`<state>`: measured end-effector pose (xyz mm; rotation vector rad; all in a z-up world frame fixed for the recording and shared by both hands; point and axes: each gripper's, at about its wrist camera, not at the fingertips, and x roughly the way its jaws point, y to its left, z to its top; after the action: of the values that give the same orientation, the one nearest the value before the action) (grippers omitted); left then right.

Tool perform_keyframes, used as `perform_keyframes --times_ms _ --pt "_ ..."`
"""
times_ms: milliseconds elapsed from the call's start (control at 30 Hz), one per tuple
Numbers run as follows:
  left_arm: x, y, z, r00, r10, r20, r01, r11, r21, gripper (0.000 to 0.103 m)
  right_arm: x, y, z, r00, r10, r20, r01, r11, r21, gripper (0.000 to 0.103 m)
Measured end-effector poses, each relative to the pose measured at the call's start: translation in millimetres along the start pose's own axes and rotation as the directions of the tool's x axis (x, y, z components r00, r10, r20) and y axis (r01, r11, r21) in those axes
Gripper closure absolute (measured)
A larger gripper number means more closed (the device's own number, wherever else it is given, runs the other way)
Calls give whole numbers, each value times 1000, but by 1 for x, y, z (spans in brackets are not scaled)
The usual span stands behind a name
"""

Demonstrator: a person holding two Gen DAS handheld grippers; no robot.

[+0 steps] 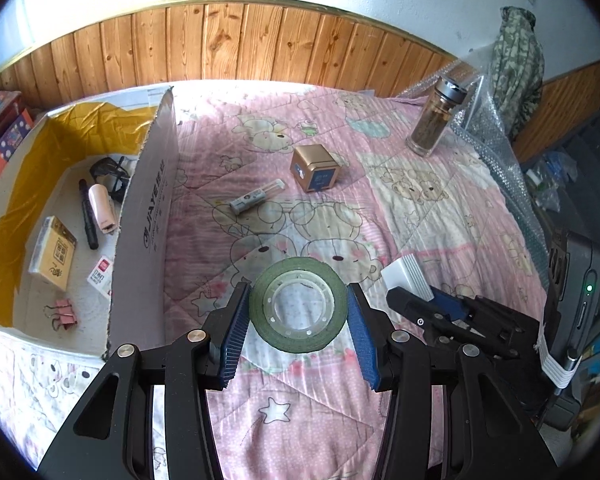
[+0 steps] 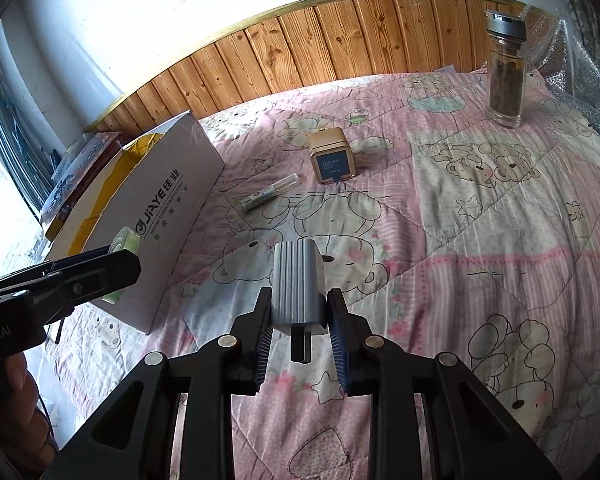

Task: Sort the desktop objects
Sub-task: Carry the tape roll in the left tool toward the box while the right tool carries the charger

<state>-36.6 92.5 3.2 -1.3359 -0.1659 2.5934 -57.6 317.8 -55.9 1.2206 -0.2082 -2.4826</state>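
Both hands are loaded here! The left gripper (image 1: 298,312) clamps a green tape roll (image 1: 298,306) by its outer rim, blue pads pressed on either side, so the roll sits flat between the fingers and cannot slip through. Just to its left stands the open cardboard box (image 1: 148,220), its near wall close by, and inside lie a pen, a pink clip and small packets; that looks like the sorting bin, and the tape seems headed there. On the right, the right gripper (image 2: 298,320) squeezes a ribbed grey charger (image 2: 298,284) across its flat sides, prongs pointing back toward the camera. Farther out on the pink quilt (image 2: 480,260) wait a gold cube box (image 2: 331,156), a small tube (image 2: 270,192) and, far right, a glass bottle (image 2: 505,72).
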Motion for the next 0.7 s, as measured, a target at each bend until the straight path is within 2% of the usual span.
perform_keyframes --times_ms 433,700 --pt "-45 11 -21 998 -27 64 29 999 -32 54 -25 45 -22 1000 14 14 -13 997 -78 75" --pt "-70 34 -30 995 -25 102 33 996 -79 54 -35 80 -24 999 42 21 -38 988 -152 75"
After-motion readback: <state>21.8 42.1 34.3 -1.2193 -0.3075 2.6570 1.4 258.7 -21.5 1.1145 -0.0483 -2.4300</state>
